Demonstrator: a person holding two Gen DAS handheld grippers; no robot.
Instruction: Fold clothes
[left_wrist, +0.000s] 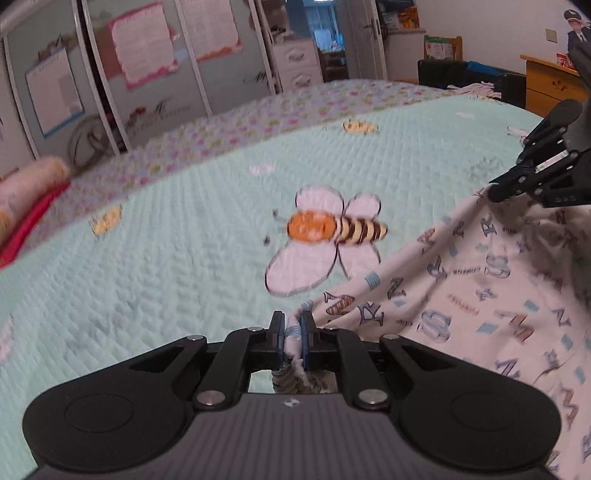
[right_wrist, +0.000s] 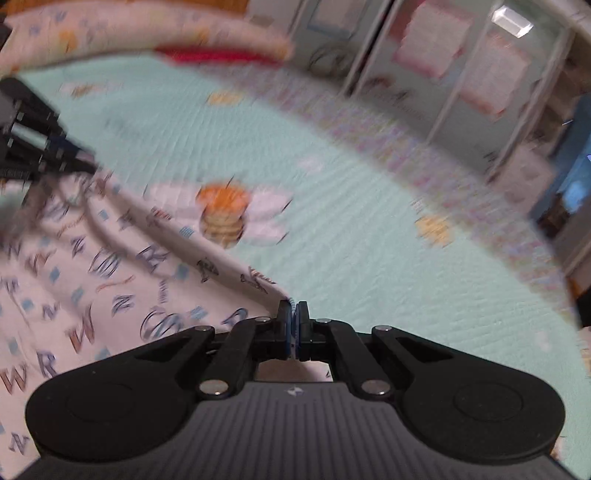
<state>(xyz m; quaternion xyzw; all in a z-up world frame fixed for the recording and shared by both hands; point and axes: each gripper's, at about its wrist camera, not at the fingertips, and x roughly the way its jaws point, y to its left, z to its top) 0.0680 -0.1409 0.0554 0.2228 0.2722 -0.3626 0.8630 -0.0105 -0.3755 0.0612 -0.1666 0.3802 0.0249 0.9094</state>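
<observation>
A white garment (left_wrist: 476, 288) printed with blue and brown letters hangs stretched above a mint-green quilt (left_wrist: 155, 266). My left gripper (left_wrist: 293, 325) is shut on one bunched corner of it, at the bottom middle of the left wrist view. The right gripper (left_wrist: 493, 192) shows at that view's right edge, pinching the far corner. In the right wrist view my right gripper (right_wrist: 293, 314) is shut on the garment's (right_wrist: 92, 266) edge, and the left gripper (right_wrist: 88, 168) holds the other corner at the left. The picture is blurred.
The quilt (right_wrist: 369, 258) has a large bee print (left_wrist: 332, 229) just beyond the cloth. A pink and red folded blanket (left_wrist: 26, 206) lies at the bed's far left. Wardrobe doors (left_wrist: 147, 74) stand behind the bed; a wooden dresser (left_wrist: 550, 85) is at back right.
</observation>
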